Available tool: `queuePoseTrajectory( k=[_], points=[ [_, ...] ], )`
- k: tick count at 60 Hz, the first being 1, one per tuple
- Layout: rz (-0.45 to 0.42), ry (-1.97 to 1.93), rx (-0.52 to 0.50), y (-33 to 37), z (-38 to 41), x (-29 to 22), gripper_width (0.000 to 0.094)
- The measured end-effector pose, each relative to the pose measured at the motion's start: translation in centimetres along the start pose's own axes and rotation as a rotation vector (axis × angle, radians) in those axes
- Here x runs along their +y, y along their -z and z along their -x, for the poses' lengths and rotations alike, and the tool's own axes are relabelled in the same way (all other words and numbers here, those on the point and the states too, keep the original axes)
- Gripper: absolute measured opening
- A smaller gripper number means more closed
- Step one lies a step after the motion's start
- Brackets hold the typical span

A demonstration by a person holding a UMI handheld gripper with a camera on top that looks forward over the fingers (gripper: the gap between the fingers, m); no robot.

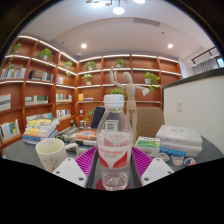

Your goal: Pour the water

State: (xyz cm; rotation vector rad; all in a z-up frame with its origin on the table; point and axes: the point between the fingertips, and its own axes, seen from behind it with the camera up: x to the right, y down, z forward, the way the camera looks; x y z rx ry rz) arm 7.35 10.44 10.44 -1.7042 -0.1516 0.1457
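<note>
Gripper (114, 165) closed onto a clear plastic bottle (114, 140), both magenta pads (86, 160) pressed against its sides. Bottle upright, white cap (114, 101) apparently on, red-and-white label across the middle, base lifted or just at table (20, 155) level: cannot tell which. Water level inside not readable.

Just left of the fingers, a pale paper cup (50, 153) standing on the table, open mouth up; likely the pour target. Books stacked behind the cup, boxes to the right, shelves (40, 85) with plants along the far wall.

Risks, judged from here:
- Cap on means nothing pours; tipping now wastes the motion.
- Soft bottle walls under pad pressure: squeezing once uncapped could jet water over the rim.
- Light cup, easily knocked by bottle neck or finger on approach.
- Cup mouth narrow; fast tilt overshoots onto nearby books.
- Smooth label under pads: slip possible during rotation.
</note>
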Motion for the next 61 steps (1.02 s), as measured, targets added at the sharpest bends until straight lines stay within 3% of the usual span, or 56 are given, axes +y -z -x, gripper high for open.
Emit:
queuePoseTrajectory(
  k=[4, 6, 33, 43, 61],
  points=[
    [0.043, -0.002, 0.019, 1.3, -0.1, 1.1, 0.0762],
    [0.053, -0.013, 0.028, 2.3, -0.1, 1.4, 0.0803],
    [0.15, -0.087, 0.172, 18.3, 0.0, 4.3, 0.0824],
    [0.129, -0.046, 0.232, 21.3, -1.2, 3.2, 0.0827],
    [0.121, -0.051, 0.253, 23.8, -1.6, 1.8, 0.0826]
  ],
)
